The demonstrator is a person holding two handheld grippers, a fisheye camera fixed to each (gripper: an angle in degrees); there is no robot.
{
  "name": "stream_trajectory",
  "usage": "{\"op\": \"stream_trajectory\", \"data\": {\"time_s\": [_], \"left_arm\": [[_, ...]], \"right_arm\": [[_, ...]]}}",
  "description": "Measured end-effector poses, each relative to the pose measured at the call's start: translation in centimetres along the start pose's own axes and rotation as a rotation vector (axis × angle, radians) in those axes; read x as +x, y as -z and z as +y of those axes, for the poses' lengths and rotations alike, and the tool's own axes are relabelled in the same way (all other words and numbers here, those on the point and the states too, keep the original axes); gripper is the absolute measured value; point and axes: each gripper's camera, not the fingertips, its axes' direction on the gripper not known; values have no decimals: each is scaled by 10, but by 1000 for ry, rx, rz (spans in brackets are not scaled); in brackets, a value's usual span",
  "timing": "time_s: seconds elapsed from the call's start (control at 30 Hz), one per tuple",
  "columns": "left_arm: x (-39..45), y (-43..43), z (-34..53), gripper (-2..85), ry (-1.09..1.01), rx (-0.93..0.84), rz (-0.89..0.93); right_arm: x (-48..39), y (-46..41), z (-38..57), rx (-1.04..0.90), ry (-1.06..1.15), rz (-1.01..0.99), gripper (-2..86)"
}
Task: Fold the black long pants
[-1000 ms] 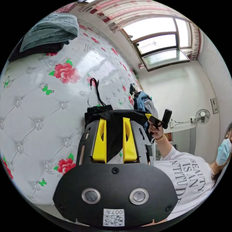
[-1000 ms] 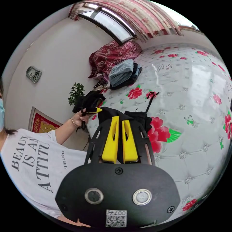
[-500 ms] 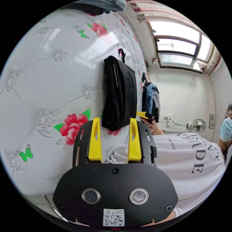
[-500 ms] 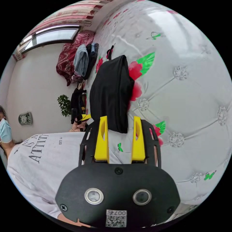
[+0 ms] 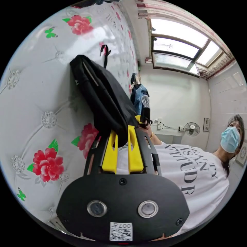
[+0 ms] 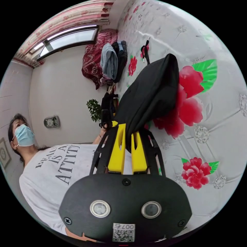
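Gripping black pants point(image 5: 103, 95) edge: left gripper point(image 5: 123, 133), right gripper point(image 6: 128, 135).

floral sheet point(image 5: 38, 108), folded clothes point(image 6: 112, 63)

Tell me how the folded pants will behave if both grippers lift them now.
Probably floppy: the pants bulge and sag between the left gripper and right gripper. Likely light, since thin jaws hold them. The glossy cover may let them slide, and the drawcord will dangle.
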Motion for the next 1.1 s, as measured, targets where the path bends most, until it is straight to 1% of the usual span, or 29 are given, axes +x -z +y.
{"op": "stream_trajectory", "data": {"time_s": [0.03,0.1,0.13,0.27,0.33,0.37,0.4,0.43,0.47,0.5,0.57,0.6,0.67,0.73,0.77,0.8,0.83,0.87,0.9,0.93,0.97,1.0,1.03,1.07,1.1], "left_arm": [[10,18,-6,58,3,31,54],[29,45,-26,57,-28,68,99],[46,66,-46,56,-70,86,91],[111,142,-124,54,-201,122,33],[174,211,-169,54,-337,188,21],[192,229,-178,54,-379,208,12],[231,265,-190,53,-463,243,-17],[269,298,-197,54,-533,282,-75],[286,313,-198,54,-562,302,-111],[316,338,-197,55,-615,339,-194],[347,375,-193,56,-662,397,-328],[347,383,-192,57,-659,412,-343],[331,402,-192,63,-620,461,-365],[275,414,-193,82,-471,529,-470],[235,414,-186,95,-364,587,-563],[213,411,-180,103,-307,606,-619],[170,400,-164,116,-202,608,-712],[149,392,-154,122,-159,597,-747],[109,369,-129,129,-93,572,-807],[76,337,-98,132,-58,550,-858],[48,294,-64,132,-48,506,-904],[36,270,-48,132,-42,479,-933],[18,217,-15,126,-37,415,-1010],[11,188,1,123,-39,379,-1045],[2,127,30,112,-59,296,-1094]], "right_arm": [[-6,5,-4,8,-3,-19,-1],[-37,21,-36,28,-5,-95,-2],[-48,23,-47,25,4,-94,-2],[-161,23,-151,-6,200,50,-3],[-217,21,-193,21,286,46,-3],[-258,19,-217,42,365,28,-3],[-303,14,-238,62,452,25,-3],[-324,10,-247,71,498,35,-3],[-366,-1,-260,86,587,70,-3],[-401,-15,-270,107,665,116,-3],[-434,-41,-286,136,729,151,-1],[-443,-59,-299,145,741,137,0],[-439,-91,-322,160,718,96,4],[-421,-130,-345,176,687,111,12],[-400,-158,-356,202,643,172,18],[-374,-185,-363,221,608,269,25],[-359,-198,-364,219,588,325,28],[-325,-223,-363,181,541,429,34],[-287,-242,-354,118,493,507,39],[-268,-249,-346,87,479,532,41],[-228,-261,-319,27,468,569,46],[-189,-271,-284,-40,448,611,50],[-170,-274,-265,-79,435,634,52],[-134,-278,-222,-149,418,681,56],[-101,-278,-174,-214,394,745,59]]}}
